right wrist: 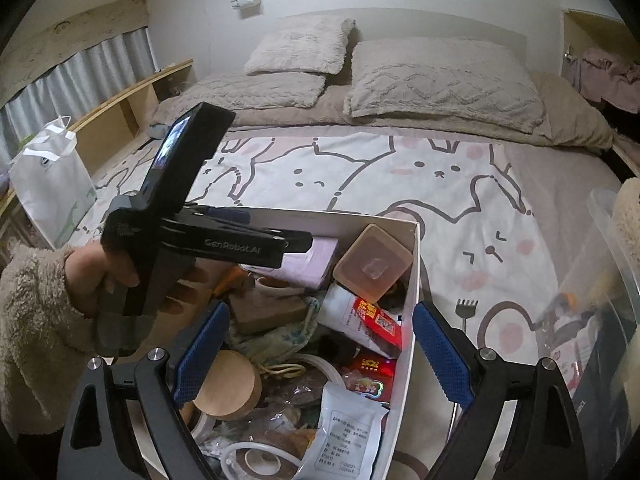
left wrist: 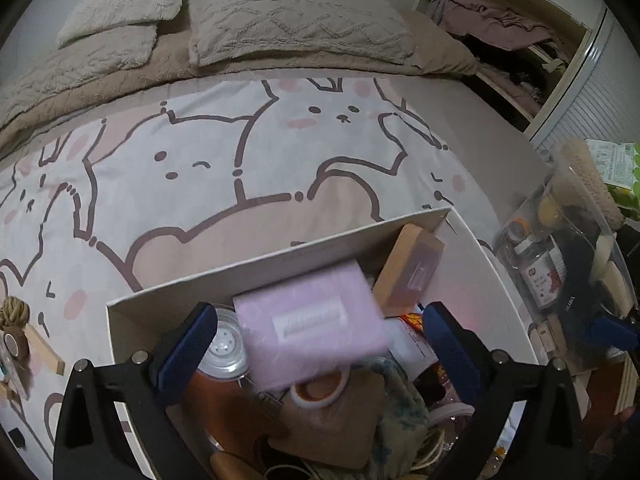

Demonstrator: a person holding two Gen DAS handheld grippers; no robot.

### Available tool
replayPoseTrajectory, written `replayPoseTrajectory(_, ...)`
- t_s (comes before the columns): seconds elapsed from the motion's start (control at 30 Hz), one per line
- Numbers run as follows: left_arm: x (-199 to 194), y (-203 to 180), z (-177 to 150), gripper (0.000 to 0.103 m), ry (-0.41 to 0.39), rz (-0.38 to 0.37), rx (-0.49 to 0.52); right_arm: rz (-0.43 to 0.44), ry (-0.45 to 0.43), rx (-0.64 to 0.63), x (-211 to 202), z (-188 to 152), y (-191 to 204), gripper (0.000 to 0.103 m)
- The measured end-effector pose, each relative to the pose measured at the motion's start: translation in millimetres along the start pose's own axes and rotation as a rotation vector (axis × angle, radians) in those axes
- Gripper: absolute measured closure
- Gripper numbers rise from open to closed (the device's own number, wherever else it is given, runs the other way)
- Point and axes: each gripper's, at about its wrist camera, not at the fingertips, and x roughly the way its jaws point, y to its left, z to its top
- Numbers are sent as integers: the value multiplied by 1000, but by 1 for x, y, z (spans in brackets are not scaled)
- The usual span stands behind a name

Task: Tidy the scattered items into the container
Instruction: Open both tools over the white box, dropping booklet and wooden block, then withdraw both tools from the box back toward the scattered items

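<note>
We see one pale pink rectangular packet (left wrist: 316, 320) tilted in white cardboard box (left wrist: 168, 292), long axis toward box's far right corner. Left gripper (left wrist: 320, 344) and right gripper (right wrist: 320, 344): two, fingers spread, released, gripping nothing.

The room is dim and evenly lit, colours muted and a little grainy. My fisheye lenses bow the bed (left wrist: 280, 152) and blacken every corner. The pink box (left wrist: 316, 320) under my left camera is smeared with motion blur (its label is unreadable). A small red glow shows on the packets (right wrist: 380, 320).
</note>
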Motion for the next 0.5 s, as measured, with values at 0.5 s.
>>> replayPoseTrajectory(0.5,-14,-9,-9,0,-18,-10,47,-13,2,-1,5,-2,-2,10)
